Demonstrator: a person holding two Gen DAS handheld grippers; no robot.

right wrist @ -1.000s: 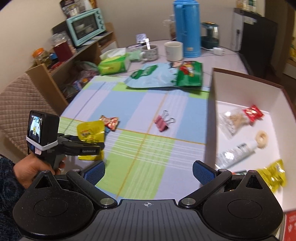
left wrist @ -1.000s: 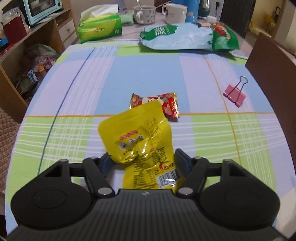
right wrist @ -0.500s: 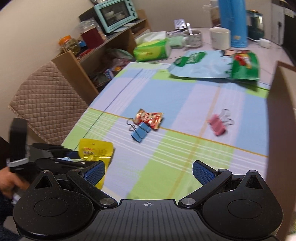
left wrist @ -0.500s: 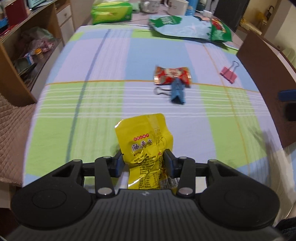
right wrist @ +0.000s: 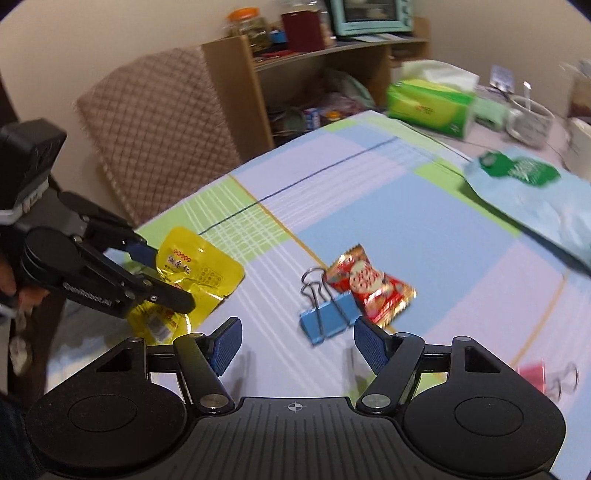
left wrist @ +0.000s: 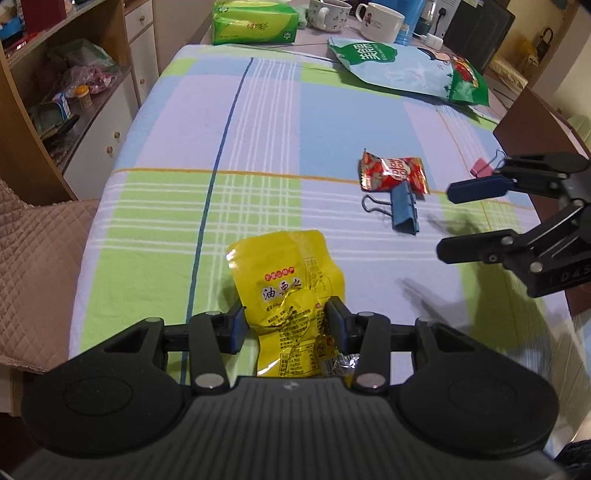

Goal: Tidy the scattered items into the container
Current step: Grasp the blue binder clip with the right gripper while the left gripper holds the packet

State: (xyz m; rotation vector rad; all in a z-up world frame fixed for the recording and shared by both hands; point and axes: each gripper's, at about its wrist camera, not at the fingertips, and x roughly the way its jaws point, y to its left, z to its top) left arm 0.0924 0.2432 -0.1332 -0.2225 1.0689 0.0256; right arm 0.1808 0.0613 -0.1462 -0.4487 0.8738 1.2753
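Observation:
My left gripper (left wrist: 284,325) is shut on a crinkled yellow snack packet (left wrist: 288,284), pinching its lower half near the table's front left edge. In the right wrist view the same yellow packet (right wrist: 199,266) sits in the left gripper (right wrist: 166,277). Further along the checked tablecloth lie a red snack packet (left wrist: 393,173) and, touching it, a blue binder clip (left wrist: 404,212). My right gripper (right wrist: 295,345) hangs open just short of the blue clip (right wrist: 325,317) and red packet (right wrist: 369,288), holding nothing. A pink binder clip (left wrist: 480,168) lies by the brown container wall (left wrist: 528,114).
A large light-blue bag (left wrist: 406,62), a green tissue pack (left wrist: 255,22) and mugs (left wrist: 380,22) stand at the table's far end. A wooden shelf unit (left wrist: 74,92) and a quilted chair (right wrist: 159,122) border the left side. A hand (right wrist: 9,284) holds the left gripper.
My left gripper's fingers have closed onto the yellow packet and drawn it back toward the table's near edge. The right gripper swung left from the box to the blue clip.

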